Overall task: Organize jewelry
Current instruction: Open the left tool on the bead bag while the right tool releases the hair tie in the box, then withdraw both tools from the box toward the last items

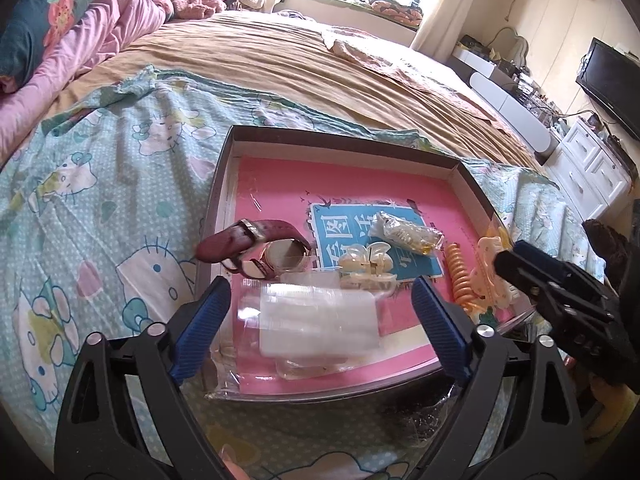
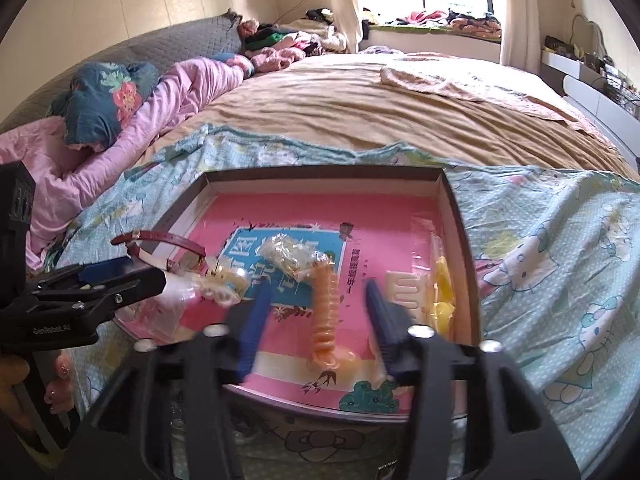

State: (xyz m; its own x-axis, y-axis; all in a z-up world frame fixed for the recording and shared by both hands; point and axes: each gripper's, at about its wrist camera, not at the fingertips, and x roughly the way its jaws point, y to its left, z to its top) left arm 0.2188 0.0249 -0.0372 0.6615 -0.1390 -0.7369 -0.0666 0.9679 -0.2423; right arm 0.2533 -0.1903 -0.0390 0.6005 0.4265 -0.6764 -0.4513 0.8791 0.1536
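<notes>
I see a shallow box point(image 1: 224, 184) lying on the bed point(image 1: 320, 64), on a cartoon-cat sheet point(image 1: 100, 184), with a pink quilt point(image 2: 120, 128) bunched further back. Inside the box, a maroon-strapped watch point(image 1: 260, 248) leans over the left wall, next to a pale claw clip point(image 1: 366, 266) and a small clear packet point(image 1: 404, 232). An orange spiral hair tie point(image 2: 326, 312) lies near the right side, beside a cream comb clip point(image 2: 404, 288) and something yellow point(image 2: 442, 292) against the right wall. A clear plastic pouch point(image 1: 316, 324) covers the near edge.

My left hand-held gripper point(image 1: 320, 312) angles downward over that pouch, fingers spread wide and gripping nothing. My right hand-held gripper point(image 2: 316, 312) also tilts down, partly open, astride the spiral tie without pressing it.
</notes>
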